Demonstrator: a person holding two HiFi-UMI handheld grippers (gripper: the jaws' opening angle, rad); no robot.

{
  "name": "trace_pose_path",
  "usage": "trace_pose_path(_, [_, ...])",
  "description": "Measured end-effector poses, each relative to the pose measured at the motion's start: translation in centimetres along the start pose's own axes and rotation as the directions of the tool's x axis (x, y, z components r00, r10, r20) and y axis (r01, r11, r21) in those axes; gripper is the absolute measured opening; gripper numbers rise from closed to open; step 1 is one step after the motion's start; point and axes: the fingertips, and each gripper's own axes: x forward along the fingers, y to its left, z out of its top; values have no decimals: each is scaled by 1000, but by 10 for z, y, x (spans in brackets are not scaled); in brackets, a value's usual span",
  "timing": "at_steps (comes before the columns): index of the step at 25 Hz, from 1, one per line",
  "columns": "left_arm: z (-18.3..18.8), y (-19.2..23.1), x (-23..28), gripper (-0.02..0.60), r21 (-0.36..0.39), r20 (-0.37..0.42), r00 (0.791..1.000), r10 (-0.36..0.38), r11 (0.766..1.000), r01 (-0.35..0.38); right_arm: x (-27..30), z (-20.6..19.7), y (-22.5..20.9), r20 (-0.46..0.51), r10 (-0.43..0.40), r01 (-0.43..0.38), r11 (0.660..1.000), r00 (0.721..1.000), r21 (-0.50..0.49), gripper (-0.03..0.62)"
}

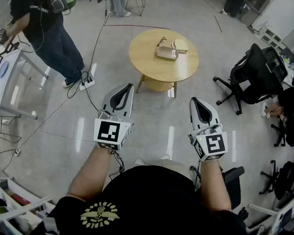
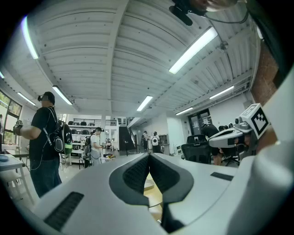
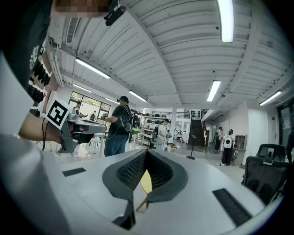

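I hold both grippers out in front of me, above the floor, and they touch nothing. My left gripper [image 1: 128,87] is shut, its black pads meeting at the tip [image 2: 148,157] with nothing between them. My right gripper [image 1: 194,100] is also shut and empty [image 3: 146,152]. Both point toward a round wooden table [image 1: 145,57] a short way ahead. On the table lie a small metal tray [image 1: 167,53], a pale round item [image 1: 180,45] and a thin dark wiry thing [image 1: 162,41]. Each gripper shows in the other's view: the right gripper [image 2: 234,134] and the left gripper [image 3: 69,125].
A person in black [image 1: 38,21] stands at the upper left beside a white table [image 1: 8,78]. A power strip [image 1: 87,82] and cables lie on the floor left of the round table. Black office chairs [image 1: 254,71] stand at the right. Shelving sits at the bottom left [image 1: 12,200].
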Motion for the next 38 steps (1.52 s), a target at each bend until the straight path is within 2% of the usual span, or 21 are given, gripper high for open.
trace_pose_path(5, [-2,-6,-11,17,-7,0,1000,-4,1000,4,-10,-3,6,-2,15,-15,1000,1000,-3,14])
trace_pose_path(14, [-7,-13,-35,17,-9,-36,999,-8,1000,8,-40,10,-1,25,-65,64,996,998,62,14])
trace_pose_path(22, [-14,-4,-52,17,-35,-58,998,22,999,-24,-57,5,7,11,-62,61,995,998,74,14])
trace_pose_path(29, [-22,-8,-45,17,-38,-82,996,15,999,-18,-52,0,-3,6,-60,60,995,998,86,15])
trace_pose_path(38, [-33,-19,-5,17,-41,-106,994,2,999,-7,-38,-26,-37,-26,-57,60,991,998,123,15])
